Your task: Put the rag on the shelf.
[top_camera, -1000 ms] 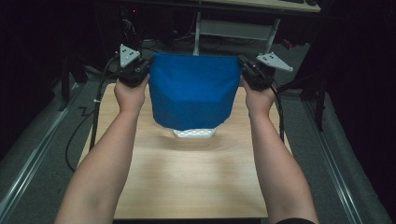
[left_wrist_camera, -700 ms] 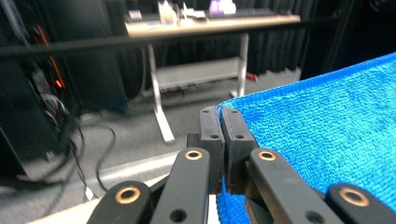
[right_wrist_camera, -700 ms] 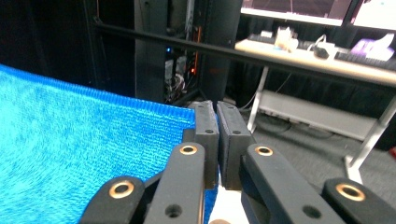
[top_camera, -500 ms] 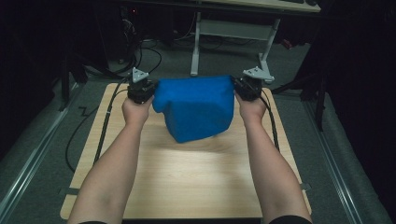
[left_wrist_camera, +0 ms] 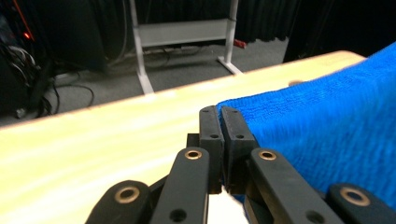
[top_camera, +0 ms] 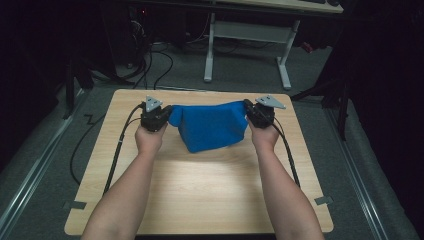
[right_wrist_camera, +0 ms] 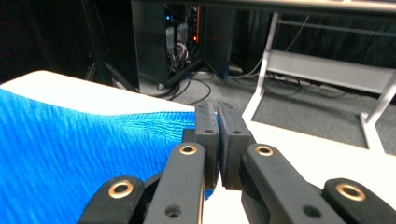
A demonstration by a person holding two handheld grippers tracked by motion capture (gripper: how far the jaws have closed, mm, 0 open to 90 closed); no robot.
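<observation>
Blue cloth [top_camera: 212,126], stretched between 2 hand-held grippers

Bare table [top_camera: 210,190] from 4 to 8 o'clock, open between the two forearms. At 12 o'clock the blue towel [top_camera: 212,125], stretched between the left hand-held gripper [top_camera: 167,114] and right hand-held gripper [top_camera: 248,111], blocks passage. Cables [top_camera: 117,150] trail along the 9 and 3 o'clock edges.

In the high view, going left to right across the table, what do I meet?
Left gripper → blue cloth → right gripper, all over the wooden table.
</observation>
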